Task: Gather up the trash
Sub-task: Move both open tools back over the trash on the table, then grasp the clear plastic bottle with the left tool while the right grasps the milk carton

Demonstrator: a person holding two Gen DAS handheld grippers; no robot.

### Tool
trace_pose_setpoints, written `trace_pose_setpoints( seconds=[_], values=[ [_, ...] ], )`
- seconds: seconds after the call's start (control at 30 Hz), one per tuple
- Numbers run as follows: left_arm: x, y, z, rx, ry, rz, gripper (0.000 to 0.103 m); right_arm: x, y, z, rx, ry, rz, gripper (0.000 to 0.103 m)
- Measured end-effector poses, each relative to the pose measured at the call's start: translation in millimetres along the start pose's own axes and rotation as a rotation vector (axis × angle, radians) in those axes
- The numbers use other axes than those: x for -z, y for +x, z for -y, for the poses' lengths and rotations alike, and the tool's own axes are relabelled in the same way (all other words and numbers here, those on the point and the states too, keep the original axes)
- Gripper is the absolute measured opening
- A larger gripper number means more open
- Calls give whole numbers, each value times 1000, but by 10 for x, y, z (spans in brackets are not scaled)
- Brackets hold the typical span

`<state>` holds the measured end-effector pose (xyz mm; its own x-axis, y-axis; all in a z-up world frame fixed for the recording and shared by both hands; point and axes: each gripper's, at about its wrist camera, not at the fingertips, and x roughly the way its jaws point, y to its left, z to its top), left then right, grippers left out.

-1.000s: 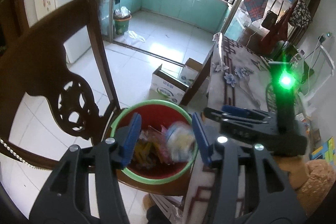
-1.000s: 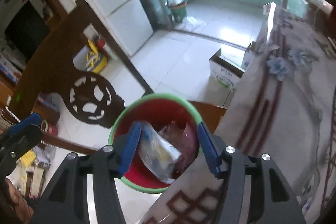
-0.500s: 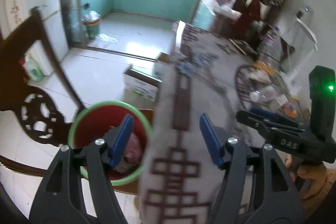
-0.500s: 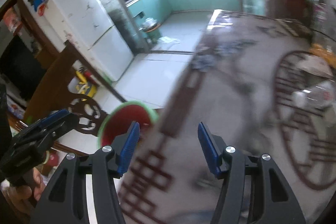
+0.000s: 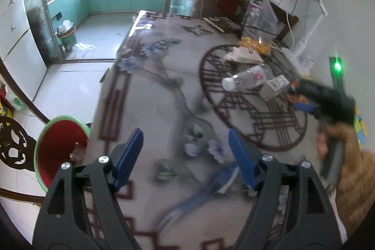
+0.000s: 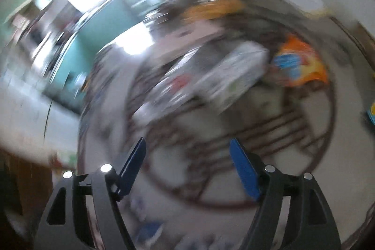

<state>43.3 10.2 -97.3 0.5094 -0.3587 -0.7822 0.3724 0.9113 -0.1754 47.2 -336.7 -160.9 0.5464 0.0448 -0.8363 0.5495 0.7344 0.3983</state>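
My left gripper [image 5: 186, 154] is open and empty above the patterned tablecloth [image 5: 152, 90]. The red bin with a green rim [image 5: 59, 149] stands low at the left, beside the table edge, with trash inside. A clear plastic bottle [image 5: 246, 79] and a small grey carton [image 5: 273, 87] lie on the round pattern at the right. A blue wrapper [image 5: 211, 186] lies just under my left fingers. My right gripper [image 6: 187, 156] is open and empty; its view is heavily blurred, showing a white carton [image 6: 234, 72] and an orange wrapper [image 6: 297, 65] ahead. It also shows in the left wrist view [image 5: 304, 100].
A carved wooden chair [image 5: 11, 147] stands left of the bin. A clear bag with yellow contents [image 5: 257, 22] and crumpled paper [image 5: 243, 54] sit at the table's far right. A white stand [image 5: 304, 15] is against the wall. Tiled floor lies to the left.
Both grippers have swung right, away from the red bin and over the table. The right gripper is moving fast toward the trash on the round pattern. Both stay open.
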Motion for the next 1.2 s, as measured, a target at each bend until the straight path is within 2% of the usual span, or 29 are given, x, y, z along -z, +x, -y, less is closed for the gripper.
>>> trace_pose_setpoints(
  seconds=[0.17, 0.37, 0.53, 0.6, 0.67, 0.73, 0.83, 1.0, 1.2],
  values=[
    [44, 119, 328, -17, 19, -32, 74, -543, 365, 309, 18, 169, -19, 76],
    [-55, 263, 570, -36, 33, -45, 77, -810, 704, 537, 54, 229, -62, 79],
    [-252, 540, 781, -40, 94, -64, 79, -759, 832, 585, 7, 173, -108, 74],
    [-384, 741, 915, -36, 143, -81, 80, -771, 797, 568, -46, 127, -118, 63],
    [-508, 923, 1045, -29, 191, -94, 80, -789, 739, 490, -75, 53, -117, 45],
    [-653, 1140, 1187, -9, 244, -108, 80, -766, 630, 428, -103, -33, -121, 39],
    [-874, 1472, 1410, 29, 321, -120, 80, -676, 495, 462, -154, -86, -125, 38],
    [-1133, 2102, 1711, 68, 401, -160, 80, -469, 184, 655, -137, -113, -71, 38],
    [-1280, 2727, 1858, 90, 372, -230, 80, -376, 71, 820, -119, -83, -25, 38]
  ],
)
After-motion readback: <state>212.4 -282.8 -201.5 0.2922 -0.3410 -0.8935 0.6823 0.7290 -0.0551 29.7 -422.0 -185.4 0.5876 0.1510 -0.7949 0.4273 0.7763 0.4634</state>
